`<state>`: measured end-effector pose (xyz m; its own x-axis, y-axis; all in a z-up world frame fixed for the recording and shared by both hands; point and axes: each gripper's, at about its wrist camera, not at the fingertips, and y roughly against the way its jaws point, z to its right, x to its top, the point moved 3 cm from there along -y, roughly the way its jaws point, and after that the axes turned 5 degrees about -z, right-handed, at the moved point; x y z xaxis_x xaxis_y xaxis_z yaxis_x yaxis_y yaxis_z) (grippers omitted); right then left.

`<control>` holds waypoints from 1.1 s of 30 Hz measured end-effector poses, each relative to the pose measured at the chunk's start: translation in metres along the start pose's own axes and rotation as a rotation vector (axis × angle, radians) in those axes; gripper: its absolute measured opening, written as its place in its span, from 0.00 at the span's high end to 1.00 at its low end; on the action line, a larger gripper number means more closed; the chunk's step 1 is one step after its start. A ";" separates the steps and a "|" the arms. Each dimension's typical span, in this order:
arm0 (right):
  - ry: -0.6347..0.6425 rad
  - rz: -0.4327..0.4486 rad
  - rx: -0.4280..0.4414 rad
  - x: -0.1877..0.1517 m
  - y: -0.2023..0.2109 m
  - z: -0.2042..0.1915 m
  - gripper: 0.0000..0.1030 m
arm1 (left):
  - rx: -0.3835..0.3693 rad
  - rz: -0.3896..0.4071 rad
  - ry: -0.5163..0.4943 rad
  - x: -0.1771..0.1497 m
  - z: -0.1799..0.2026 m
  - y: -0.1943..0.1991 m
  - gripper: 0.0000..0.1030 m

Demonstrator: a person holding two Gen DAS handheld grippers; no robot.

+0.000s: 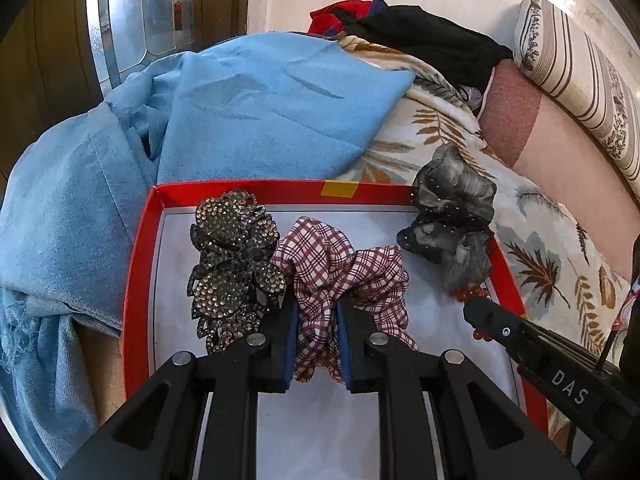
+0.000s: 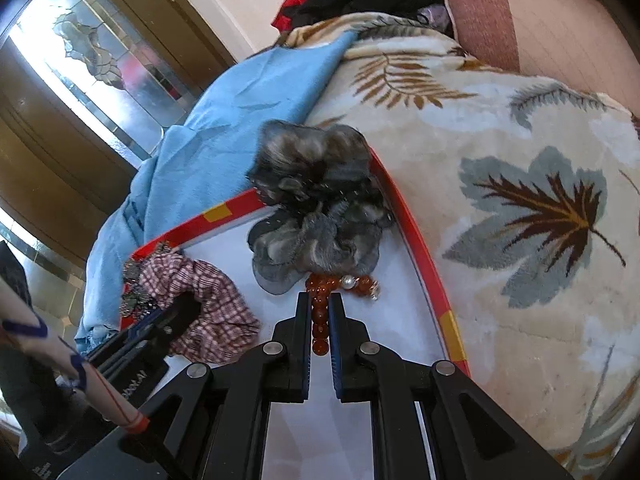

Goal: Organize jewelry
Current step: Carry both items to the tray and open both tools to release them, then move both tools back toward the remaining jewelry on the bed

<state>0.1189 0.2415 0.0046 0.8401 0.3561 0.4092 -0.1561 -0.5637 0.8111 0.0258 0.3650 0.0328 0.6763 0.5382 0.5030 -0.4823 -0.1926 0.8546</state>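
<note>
A red-rimmed tray (image 1: 138, 264) with a white floor lies on the bed; it also shows in the right wrist view (image 2: 420, 256). My left gripper (image 1: 318, 300) is shut on a red-and-white plaid scrunchie (image 1: 340, 264) in the tray's middle. A dark rhinestone hair clip (image 1: 234, 260) lies left of it. A grey sheer scrunchie (image 2: 316, 200) rests over the tray's far right corner. My right gripper (image 2: 320, 300) is shut on an amber bead bracelet (image 2: 320, 320) with a white pearl, just in front of the grey scrunchie.
A blue towel (image 1: 240, 108) is heaped behind and left of the tray. A leaf-print blanket (image 2: 520, 200) covers the bed to the right. A striped pillow (image 1: 580, 72) and dark clothes (image 1: 420, 40) lie at the back. A door with patterned glass (image 1: 132, 12) stands far left.
</note>
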 end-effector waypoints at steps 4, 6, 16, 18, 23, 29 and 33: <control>-0.002 -0.010 -0.009 -0.002 -0.002 0.004 0.91 | 0.007 -0.001 -0.003 -0.001 0.000 0.000 0.82; 0.000 -0.014 -0.021 -0.003 -0.002 0.005 0.91 | 0.006 -0.001 -0.002 -0.001 0.000 0.000 0.77; -0.014 -0.012 -0.023 -0.005 0.010 0.010 0.87 | -0.021 0.004 0.014 -0.001 -0.001 0.004 0.60; -0.012 -0.009 -0.023 -0.005 0.013 0.008 0.86 | -0.028 0.007 0.017 0.000 -0.001 0.005 0.56; -0.007 0.014 -0.013 -0.006 0.027 0.005 0.83 | -0.055 0.021 0.028 0.001 0.000 0.011 0.56; -0.028 0.054 0.017 -0.014 0.054 0.008 0.83 | -0.094 0.062 0.029 0.003 0.007 0.024 0.56; -0.067 0.086 0.055 -0.028 0.076 0.016 0.82 | -0.110 0.091 0.013 0.003 0.016 0.033 0.55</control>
<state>0.0921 0.1763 0.0481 0.8579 0.2549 0.4461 -0.2022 -0.6307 0.7492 0.0210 0.3476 0.0642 0.6199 0.5336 0.5754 -0.5997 -0.1508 0.7859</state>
